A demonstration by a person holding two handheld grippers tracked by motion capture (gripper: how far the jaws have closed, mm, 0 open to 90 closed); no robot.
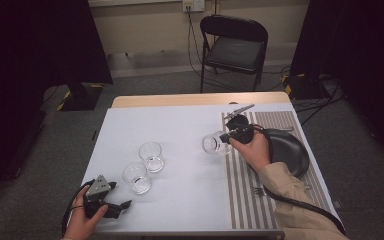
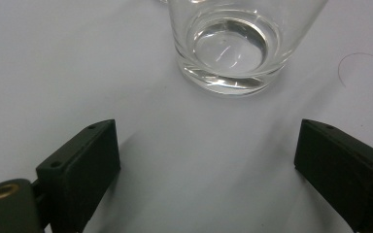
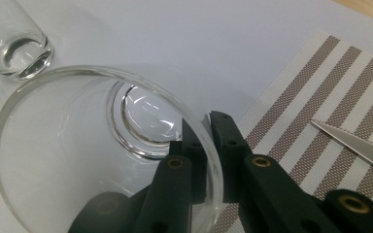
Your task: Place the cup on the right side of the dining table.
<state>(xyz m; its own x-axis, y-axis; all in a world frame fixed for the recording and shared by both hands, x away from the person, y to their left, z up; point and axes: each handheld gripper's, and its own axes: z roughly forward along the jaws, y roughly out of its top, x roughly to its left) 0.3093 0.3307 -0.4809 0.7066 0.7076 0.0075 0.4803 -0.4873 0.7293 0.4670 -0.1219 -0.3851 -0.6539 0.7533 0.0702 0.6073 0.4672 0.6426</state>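
Right gripper view: right gripper (image 3: 206, 145) clamped on rim of clear round glass (image 3: 102, 150), one jaw inside, beside striped woven placemat (image 3: 330, 92) | left gripper (image 2: 206, 165) released, spread wide, near thick-based tumbler (image 2: 230, 43), apart

Clear glossy glass tumbler (image 3: 102, 155); woven striped placemat (image 3: 320, 97); matt black jaws.

No text, label, brand, number or sign can be read anywhere in these views. The drinking glasses (image 1: 152, 156) are plain and unmarked, the striped placemat (image 1: 245, 195) bears only stripes, and the distant wall outlet (image 1: 193, 5) is perhaps too small to show any lettering.
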